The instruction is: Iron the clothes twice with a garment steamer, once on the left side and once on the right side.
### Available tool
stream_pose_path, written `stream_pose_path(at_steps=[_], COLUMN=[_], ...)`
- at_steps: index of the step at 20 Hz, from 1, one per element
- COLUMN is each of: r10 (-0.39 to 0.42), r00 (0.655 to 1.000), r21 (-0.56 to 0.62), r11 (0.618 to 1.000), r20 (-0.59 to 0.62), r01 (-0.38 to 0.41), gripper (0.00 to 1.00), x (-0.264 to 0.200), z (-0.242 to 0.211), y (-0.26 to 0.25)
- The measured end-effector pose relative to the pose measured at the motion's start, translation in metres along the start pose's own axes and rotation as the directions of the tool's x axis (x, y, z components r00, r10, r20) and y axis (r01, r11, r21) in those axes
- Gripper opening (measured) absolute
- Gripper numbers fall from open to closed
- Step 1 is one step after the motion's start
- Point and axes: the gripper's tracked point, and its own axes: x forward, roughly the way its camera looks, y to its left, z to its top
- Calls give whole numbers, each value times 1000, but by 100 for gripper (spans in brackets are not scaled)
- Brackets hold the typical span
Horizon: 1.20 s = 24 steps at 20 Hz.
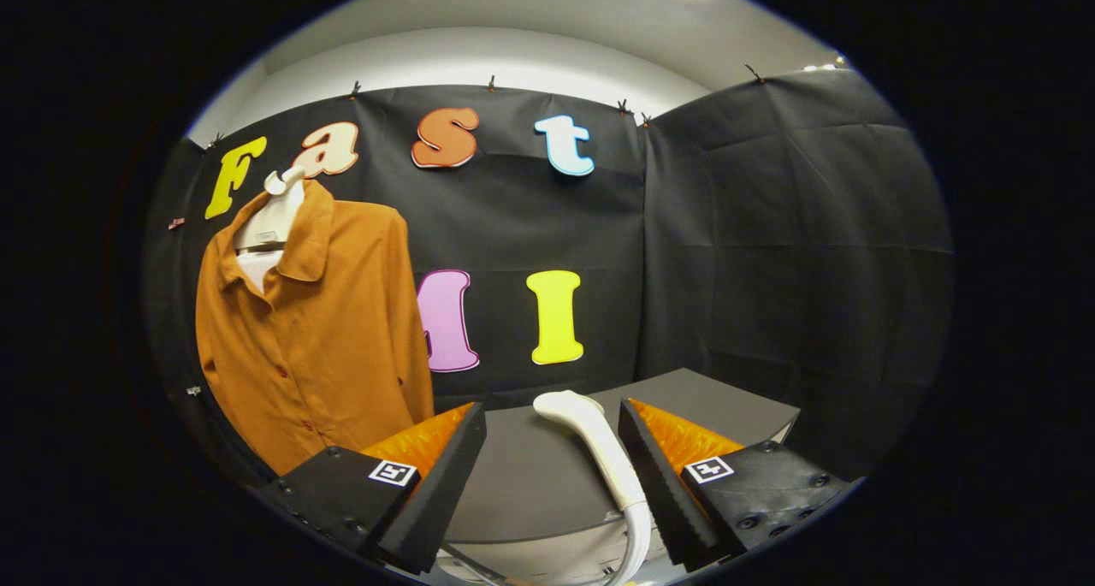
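The gripper is spread wide with nothing pressed between its fingers. The white steamer lies in the gap, close against the right finger and well apart from the left one, its head pointing away and its hose curving down below the fingers. It rests on a grey table. Beyond the left finger, an orange buttoned shirt hangs on a white hanger against the black wall.

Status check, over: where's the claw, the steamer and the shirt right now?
Claw open, nothing gripped. Steamer lies on the table, between the fingers beside one. Shirt hangs beyond. Path clear.
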Motion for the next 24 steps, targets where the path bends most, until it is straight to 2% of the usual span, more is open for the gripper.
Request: stream_pose_path(at_steps=[6,12,24], r10=[42,80,39], r00=[992,967,883], r21=[51,46,6], r11=[998,996,999], r20=[-122,-242,-468], r01=[-36,-71,-41], gripper=[99,99,97], x=[63,103,136], z=[-38,-77,-146], y=[-32,-38,-55])
